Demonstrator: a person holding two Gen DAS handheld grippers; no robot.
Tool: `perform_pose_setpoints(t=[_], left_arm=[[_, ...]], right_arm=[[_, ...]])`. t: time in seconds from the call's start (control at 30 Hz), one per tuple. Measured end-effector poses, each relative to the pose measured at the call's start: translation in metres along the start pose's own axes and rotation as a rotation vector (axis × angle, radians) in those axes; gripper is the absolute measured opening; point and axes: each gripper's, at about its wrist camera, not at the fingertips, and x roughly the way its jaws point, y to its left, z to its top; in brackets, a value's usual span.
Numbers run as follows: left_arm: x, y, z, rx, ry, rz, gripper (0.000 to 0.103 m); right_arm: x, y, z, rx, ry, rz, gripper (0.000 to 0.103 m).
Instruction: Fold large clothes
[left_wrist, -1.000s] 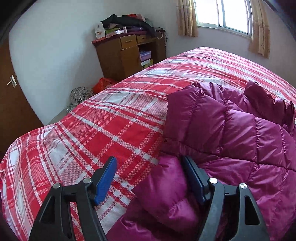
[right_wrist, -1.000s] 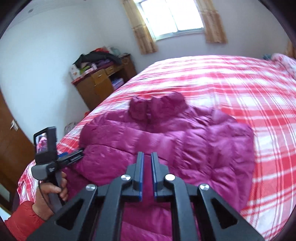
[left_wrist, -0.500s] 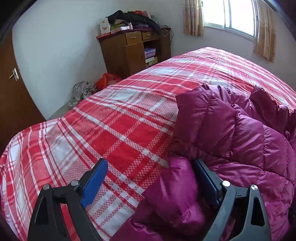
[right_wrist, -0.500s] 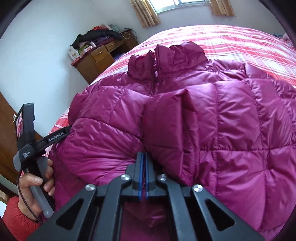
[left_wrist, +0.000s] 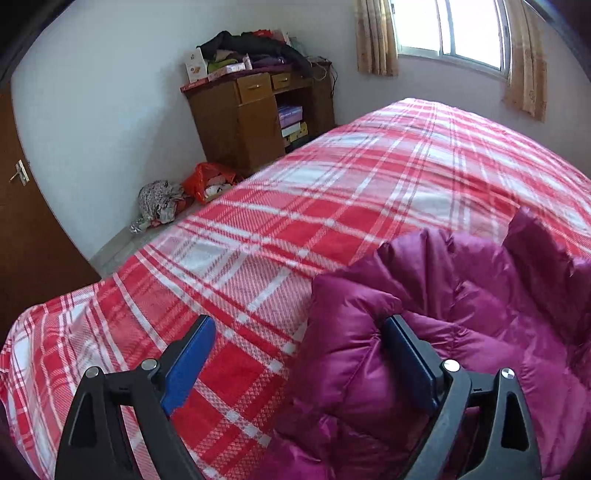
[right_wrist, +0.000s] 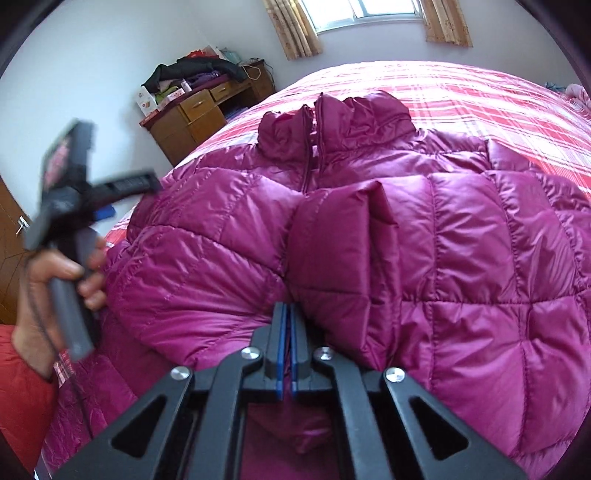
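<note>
A magenta puffer jacket (right_wrist: 424, 240) lies front up on the red plaid bed (right_wrist: 461, 92), collar toward the window. Its sleeve is folded across the chest. My right gripper (right_wrist: 287, 314) is shut on the jacket's lower fabric. My left gripper (left_wrist: 299, 343) is open at the jacket's left edge (left_wrist: 369, 350), a bulge of fabric between its blue pads, the right pad (left_wrist: 406, 362) pressed against it. The left gripper, blurred in a hand, also shows in the right wrist view (right_wrist: 74, 184).
A wooden desk (left_wrist: 251, 114) piled with clothes stands against the far wall by the curtained window (left_wrist: 450, 33). Bags and cloth (left_wrist: 184, 192) lie on the floor. A brown door (left_wrist: 22, 229) is at left. Plaid bedspread (left_wrist: 258, 240) stretches left of the jacket.
My right gripper closed fully on the jacket and pushed in low toward it. My left gripper lifted and drew back a little, still open around the jacket's edge.
</note>
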Motion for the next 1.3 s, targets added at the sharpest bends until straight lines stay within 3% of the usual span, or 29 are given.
perform_pose_setpoints(t=[0.1,0.27,0.37,0.4,0.43,0.5,0.53,0.57,0.63,0.7,0.8,0.9,1.1,1.2,1.27,1.3], left_arm=[[0.010,0.010,-0.006,-0.060,0.034,-0.058,0.093],[0.008,0.000,-0.007,-0.024,0.031,-0.018,0.094],[0.003,0.012,-0.008,-0.083,0.016,-0.055,0.094],[-0.001,0.018,-0.011,-0.122,-0.002,-0.065,0.094],[-0.009,0.026,-0.014,-0.168,-0.034,-0.083,0.094],[-0.031,0.041,-0.019,-0.248,-0.146,-0.131,0.094],[-0.042,0.046,-0.023,-0.271,-0.201,-0.147,0.094],[-0.047,0.047,-0.024,-0.275,-0.229,-0.161,0.094],[-0.054,0.046,-0.025,-0.271,-0.261,-0.183,0.094],[-0.057,0.047,-0.025,-0.274,-0.278,-0.190,0.094],[-0.058,0.048,-0.026,-0.285,-0.282,-0.195,0.094],[-0.058,0.049,-0.027,-0.287,-0.269,-0.196,0.094],[-0.047,0.047,-0.025,-0.285,-0.233,-0.192,0.094],[-0.045,0.047,-0.025,-0.287,-0.221,-0.192,0.094],[-0.044,0.048,-0.026,-0.290,-0.220,-0.192,0.094],[-0.045,0.048,-0.026,-0.291,-0.219,-0.192,0.094]], right_arm=[[0.001,-0.002,0.000,0.011,0.000,0.013,0.000],[-0.001,-0.010,0.003,0.052,0.007,0.053,0.001],[-0.008,-0.011,0.021,0.091,0.052,0.071,0.008],[-0.017,-0.011,0.036,0.101,0.030,0.075,0.010],[-0.022,-0.013,0.047,0.104,0.007,0.075,0.016],[-0.034,-0.020,0.086,0.143,-0.052,0.056,0.054],[-0.035,-0.026,0.105,0.177,-0.065,0.055,0.087],[-0.034,-0.033,0.123,0.209,-0.079,0.052,0.095],[-0.020,-0.046,0.158,0.272,-0.054,0.013,0.093],[0.004,-0.061,0.183,0.353,0.008,-0.022,0.083],[0.045,-0.073,0.207,0.420,0.105,-0.052,0.081],[0.079,-0.079,0.217,0.454,0.172,-0.130,0.081],[0.112,-0.094,0.212,0.480,0.309,-0.186,0.081],[0.109,-0.089,0.211,0.382,0.356,-0.226,0.062],[0.101,-0.093,0.207,0.358,0.377,-0.226,0.029],[0.097,-0.096,0.204,0.363,0.387,-0.223,0.021]])
